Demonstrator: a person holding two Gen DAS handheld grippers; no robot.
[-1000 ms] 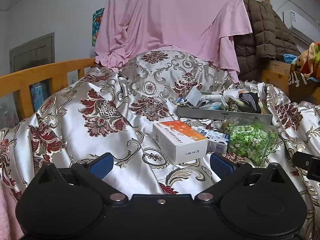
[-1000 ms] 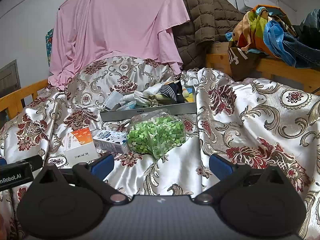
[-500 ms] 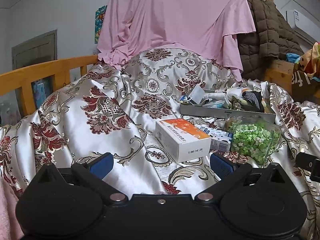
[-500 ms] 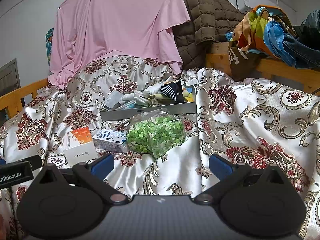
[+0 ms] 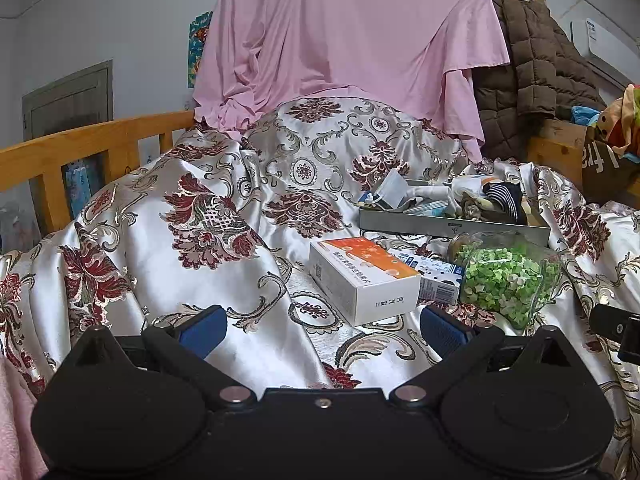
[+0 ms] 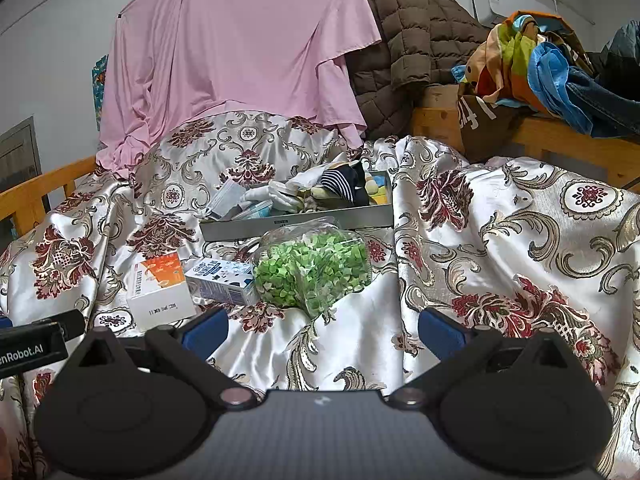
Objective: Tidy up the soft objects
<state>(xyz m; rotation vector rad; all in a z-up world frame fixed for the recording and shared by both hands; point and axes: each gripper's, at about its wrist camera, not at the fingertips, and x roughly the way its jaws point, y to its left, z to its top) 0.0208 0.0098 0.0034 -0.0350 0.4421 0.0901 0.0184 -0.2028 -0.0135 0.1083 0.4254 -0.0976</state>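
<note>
A grey tray (image 5: 452,227) (image 6: 296,222) on the patterned bedspread holds socks, gloves and other soft items, among them a navy striped sock (image 6: 340,182) (image 5: 502,196). In front of it lie a clear bag of green pieces (image 6: 312,270) (image 5: 504,280), a white-and-orange box (image 5: 360,276) (image 6: 160,292) and a small blue-and-white carton (image 6: 222,280) (image 5: 434,276). My left gripper (image 5: 322,326) is open, low over the spread, just short of the box. My right gripper (image 6: 322,326) is open too, just short of the bag. Neither holds anything.
A pink sheet (image 5: 344,36) and a brown quilted jacket (image 6: 408,44) hang behind the bed. Wooden rails (image 5: 80,148) run along the left; a wooden ledge (image 6: 560,136) at the right carries piled colourful clothes (image 6: 532,64). The satin bedspread (image 6: 500,240) is rumpled.
The left gripper has shifted slightly left and back, so the box and the bag sit further right in its view. The right gripper has hardly moved. Both stay open.
</note>
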